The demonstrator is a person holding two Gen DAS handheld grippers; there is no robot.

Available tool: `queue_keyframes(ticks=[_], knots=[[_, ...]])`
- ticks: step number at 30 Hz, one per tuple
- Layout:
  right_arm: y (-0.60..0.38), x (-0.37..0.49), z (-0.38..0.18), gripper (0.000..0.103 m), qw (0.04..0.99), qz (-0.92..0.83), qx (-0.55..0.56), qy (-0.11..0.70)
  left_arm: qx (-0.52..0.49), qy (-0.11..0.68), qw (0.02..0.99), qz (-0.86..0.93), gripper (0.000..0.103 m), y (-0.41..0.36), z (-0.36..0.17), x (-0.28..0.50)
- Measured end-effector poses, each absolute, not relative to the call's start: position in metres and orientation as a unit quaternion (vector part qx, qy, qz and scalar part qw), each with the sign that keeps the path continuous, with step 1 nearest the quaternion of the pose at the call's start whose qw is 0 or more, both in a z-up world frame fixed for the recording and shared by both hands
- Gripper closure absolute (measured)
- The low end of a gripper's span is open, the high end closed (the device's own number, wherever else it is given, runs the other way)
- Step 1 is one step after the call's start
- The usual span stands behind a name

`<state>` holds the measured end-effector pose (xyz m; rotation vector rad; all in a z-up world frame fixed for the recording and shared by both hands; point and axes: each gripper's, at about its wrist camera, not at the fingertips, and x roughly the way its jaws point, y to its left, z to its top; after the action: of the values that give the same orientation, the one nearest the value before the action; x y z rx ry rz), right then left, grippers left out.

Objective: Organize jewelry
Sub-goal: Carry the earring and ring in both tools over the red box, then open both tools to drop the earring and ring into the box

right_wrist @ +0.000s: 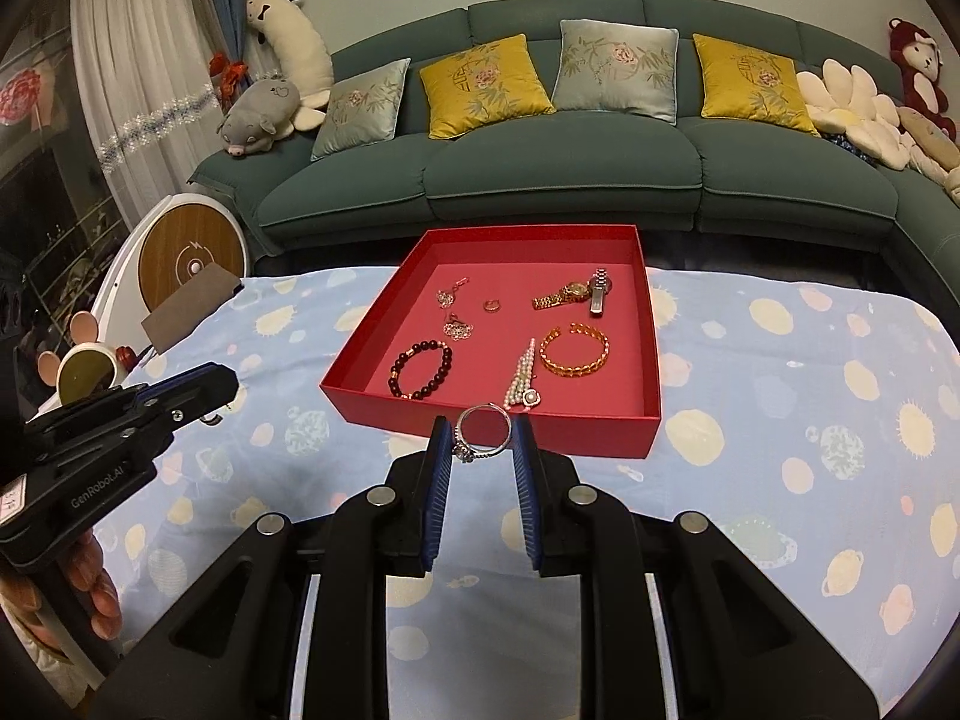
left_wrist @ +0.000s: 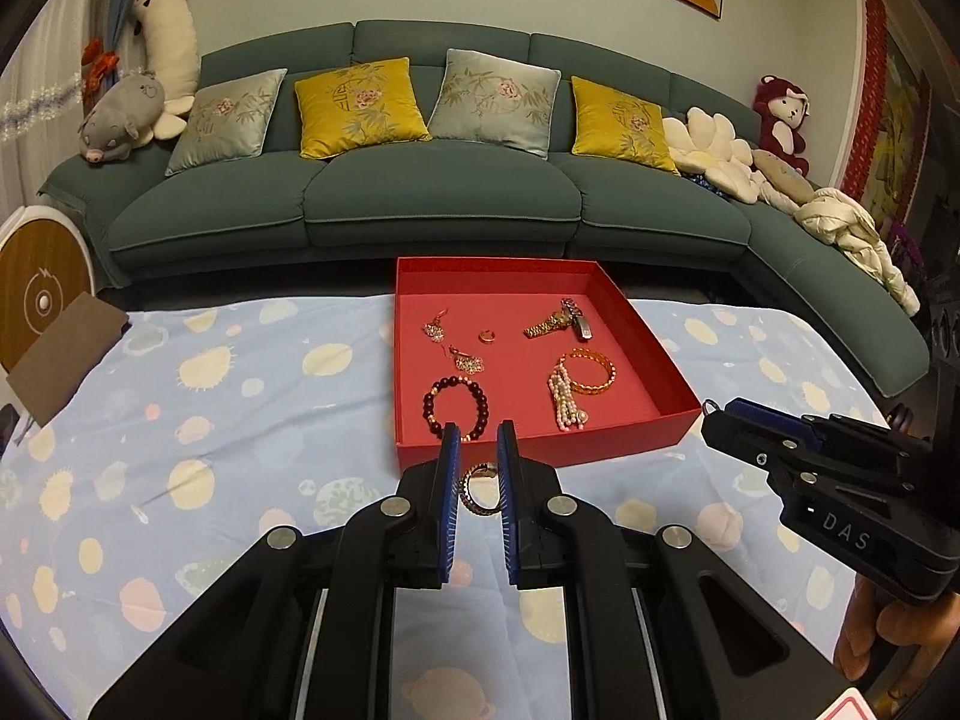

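Two grippers hang above the near edge of a red tray [left_wrist: 636, 324] that sits on a pale blue cloth [left_wrist: 180, 420] printed with planets, with a teal sofa [left_wrist: 432, 192] behind it. The left gripper [left_wrist: 478, 438] has its blue pads drawn close on a small dark ring [left_wrist: 478, 489] — the ring stands upright between them, lifted clear of the cloth, just short of the tray's front wall. The right gripper [right_wrist: 481, 432] is likewise narrowed on a silver ring [right_wrist: 483, 435] with a stone cluster at its lower left; the ring spans the gap from pad to pad and is held over the tray's near rim. Inside the tray lie several pieces, well spread: a dark beaded bracelet [right_wrist: 422, 369] at the front left, a pearl strand [right_wrist: 521, 384] beside it, an amber bangle [right_wrist: 575, 350] to the right, a gold watch [right_wrist: 564, 294] touching a silver watch [right_wrist: 600, 291] at the back, a small gold ring [right_wrist: 492, 304] and two earrings [right_wrist: 451, 297] toward the back left. In each view the other gripper shows at the side — fingers [left_wrist: 864, 648] of a hand wrap its handle.
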<state>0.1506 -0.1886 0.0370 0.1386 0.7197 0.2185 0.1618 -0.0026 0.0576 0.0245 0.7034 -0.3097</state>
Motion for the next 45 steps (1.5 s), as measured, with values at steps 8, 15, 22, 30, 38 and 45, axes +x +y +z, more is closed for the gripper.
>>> queue_keyframes(ticks=[8,15,22,30,38,45], knots=[[-0.195,0.183,0.042,0.083,0.926,0.101,0.081,0.356,0.034,0.335,0.931,-0.143,0.093,-0.022,0.057,0.202],[-0.201,0.231,0.051,0.083,0.928,0.096,0.073,0.353,0.049,0.336,0.931,-0.133,0.093,-0.038,0.055,0.247],[-0.205,0.276,0.057,0.083,0.932,0.093,0.081,0.340,0.055,0.337,0.932,-0.120,0.093,-0.052,0.050,0.289],[-0.202,0.318,0.042,0.083,0.927,0.091,0.080,0.356,0.046,0.350,0.929,-0.112,0.093,-0.058,0.041,0.328],[-0.208,0.346,0.018,0.083,0.915,0.083,0.109,0.380,0.034,0.369,0.923,-0.103,0.093,-0.059,0.025,0.356],[-0.212,0.360,0.002,0.083,0.907,0.085,0.116,0.395,0.039,0.384,0.917,-0.102,0.092,-0.064,0.011,0.374]])
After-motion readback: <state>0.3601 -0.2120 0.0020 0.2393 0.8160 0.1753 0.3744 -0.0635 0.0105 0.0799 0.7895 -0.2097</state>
